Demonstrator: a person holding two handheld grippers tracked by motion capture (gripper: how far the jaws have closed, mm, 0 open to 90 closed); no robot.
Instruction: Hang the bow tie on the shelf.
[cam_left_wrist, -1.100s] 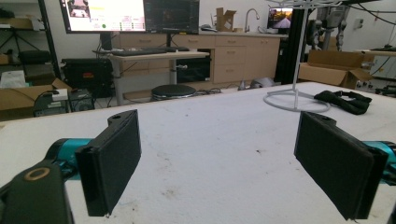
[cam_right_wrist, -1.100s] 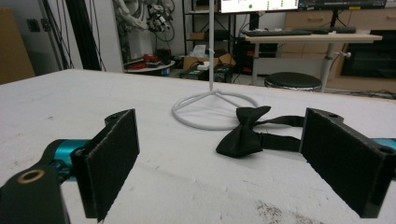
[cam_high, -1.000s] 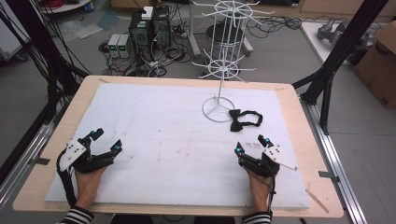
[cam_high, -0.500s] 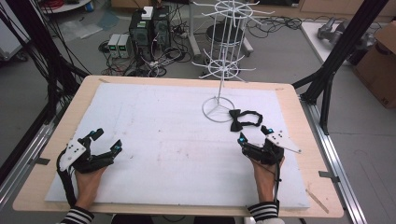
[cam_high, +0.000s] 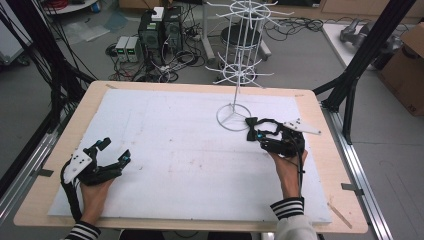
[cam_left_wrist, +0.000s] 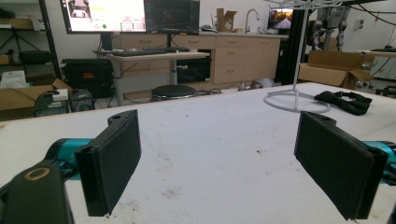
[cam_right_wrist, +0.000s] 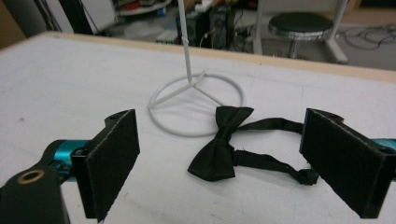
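In the high view the right gripper (cam_high: 276, 140) covers most of the bow tie (cam_high: 251, 123). The wire rack (cam_right_wrist: 186, 32) runs off the right gripper view's top edge, and its strap (cam_right_wrist: 275, 125) slips behind a finger.

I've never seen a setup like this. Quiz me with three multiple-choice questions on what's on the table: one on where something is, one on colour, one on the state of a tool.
1. The bow tie lies: A) beside the rack's ring base B) hung on the rack C) at the table's left edge
2. The bow tie is: A) white B) black C) red
3. The right hand-held gripper is: A) shut on the tie B) open C) shut, empty

A: it lies flat by the ring. B: dark fabric. B: jaws stand wide apart.
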